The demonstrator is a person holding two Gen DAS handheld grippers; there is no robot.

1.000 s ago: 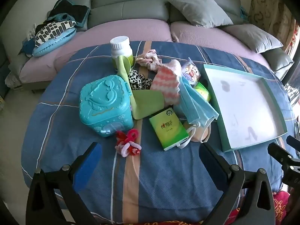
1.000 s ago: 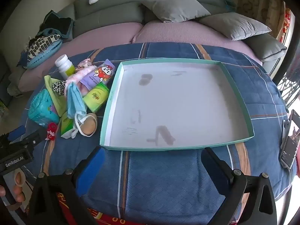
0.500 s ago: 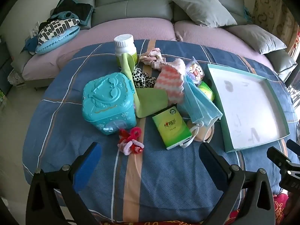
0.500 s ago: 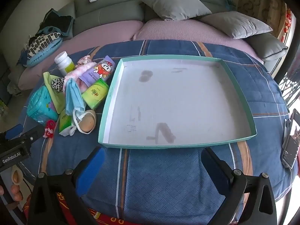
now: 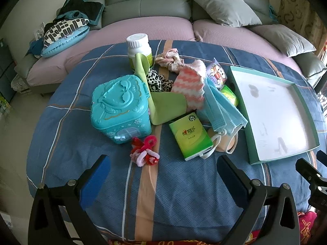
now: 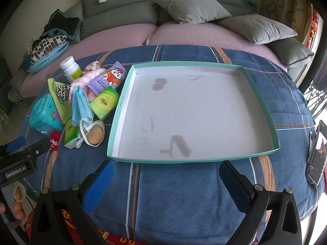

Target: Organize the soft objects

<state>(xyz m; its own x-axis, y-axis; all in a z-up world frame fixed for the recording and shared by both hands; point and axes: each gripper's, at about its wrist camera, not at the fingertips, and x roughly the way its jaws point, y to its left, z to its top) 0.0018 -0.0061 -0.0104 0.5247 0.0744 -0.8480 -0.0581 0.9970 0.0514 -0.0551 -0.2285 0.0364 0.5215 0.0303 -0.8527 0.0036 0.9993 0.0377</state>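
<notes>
A heap of objects lies on the blue quilted table: red and pink hair ties (image 5: pixel 145 152), a blue face mask (image 5: pixel 222 110), a pink-and-white striped cloth (image 5: pixel 191 86), a leopard scrunchie (image 5: pixel 157 80), a pink scrunchie (image 5: pixel 169 60) and a green tissue pack (image 5: pixel 190 135). My left gripper (image 5: pixel 163 176) hangs open just short of the hair ties, holding nothing. My right gripper (image 6: pixel 166 181) is open at the near rim of the empty teal-edged tray (image 6: pixel 263 155), with the heap and its mask (image 6: pixel 80 106) to the tray's left.
A teal plastic case (image 5: pixel 119 112), a white pill bottle (image 5: pixel 139 49), a green stand (image 5: pixel 165 108) and snack packets (image 6: pixel 109 77) sit among the heap. A phone (image 6: pixel 316 155) lies at the table's right edge. A sofa with grey cushions (image 6: pixel 192 4) stands behind.
The left gripper has drifted left and slightly back, so the heap sits further right and a little higher. The right gripper has eased forward toward the tray. Both stay open.
</notes>
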